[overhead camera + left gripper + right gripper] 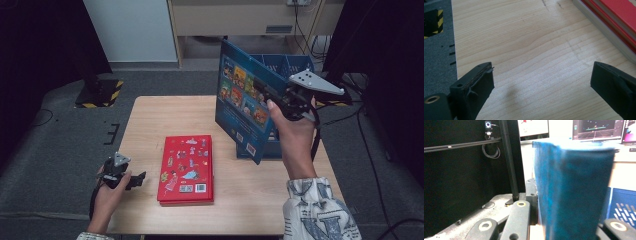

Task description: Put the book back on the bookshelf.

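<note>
My right gripper [274, 100] is shut on a blue picture book [244, 97] and holds it upright in the air, over the front of a blue crate [295, 65]. In the right gripper view the blue book [574, 190] stands blurred between the jaws of the right gripper [571, 226]. A red picture book [186, 169] lies flat on the wooden table [165, 115], near its front. My left gripper [137, 179] rests low at the table's front left and points at the red book. The left gripper [541, 80] is open with bare wood between its jaws, and the red book's [616, 15] edge lies ahead to the right.
The blue crate stands at the table's back right corner, partly behind the held book. The crate's slotted wall [624, 207] shows low on the right in the right gripper view. Grey carpet [60, 140] surrounds the table, and a yellow-black striped base [100, 92] stands at the far left.
</note>
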A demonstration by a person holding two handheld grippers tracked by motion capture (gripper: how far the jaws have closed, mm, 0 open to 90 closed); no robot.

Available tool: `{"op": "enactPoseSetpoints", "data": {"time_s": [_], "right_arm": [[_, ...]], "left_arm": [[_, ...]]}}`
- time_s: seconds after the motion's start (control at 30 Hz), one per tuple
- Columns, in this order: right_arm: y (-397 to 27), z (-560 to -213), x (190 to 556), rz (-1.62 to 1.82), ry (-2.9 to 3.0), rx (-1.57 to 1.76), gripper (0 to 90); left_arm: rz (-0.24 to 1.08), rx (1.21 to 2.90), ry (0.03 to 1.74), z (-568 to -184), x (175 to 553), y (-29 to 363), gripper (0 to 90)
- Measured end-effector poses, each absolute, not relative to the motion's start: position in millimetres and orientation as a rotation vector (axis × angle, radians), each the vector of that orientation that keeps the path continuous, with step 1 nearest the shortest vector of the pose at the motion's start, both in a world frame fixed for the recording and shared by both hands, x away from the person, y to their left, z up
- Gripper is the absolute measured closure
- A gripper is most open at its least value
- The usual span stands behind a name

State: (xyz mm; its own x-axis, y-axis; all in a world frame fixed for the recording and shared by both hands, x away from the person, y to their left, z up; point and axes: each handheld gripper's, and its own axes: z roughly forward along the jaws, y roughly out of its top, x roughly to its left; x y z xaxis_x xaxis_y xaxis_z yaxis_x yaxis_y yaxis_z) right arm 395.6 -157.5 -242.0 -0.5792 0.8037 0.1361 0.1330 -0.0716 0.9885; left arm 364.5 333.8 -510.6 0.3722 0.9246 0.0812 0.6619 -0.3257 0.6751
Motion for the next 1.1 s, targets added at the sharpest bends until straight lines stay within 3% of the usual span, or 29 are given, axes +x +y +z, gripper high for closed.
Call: {"op": "enactPoseSetpoints", "data": {"time_s": [1.1], "right_arm": [[-198,-245,395,1.566,1.602,1.113,83.0]], "left_arm": [[0.632,2.094,1.360,-510,365,333,4.5]]}}
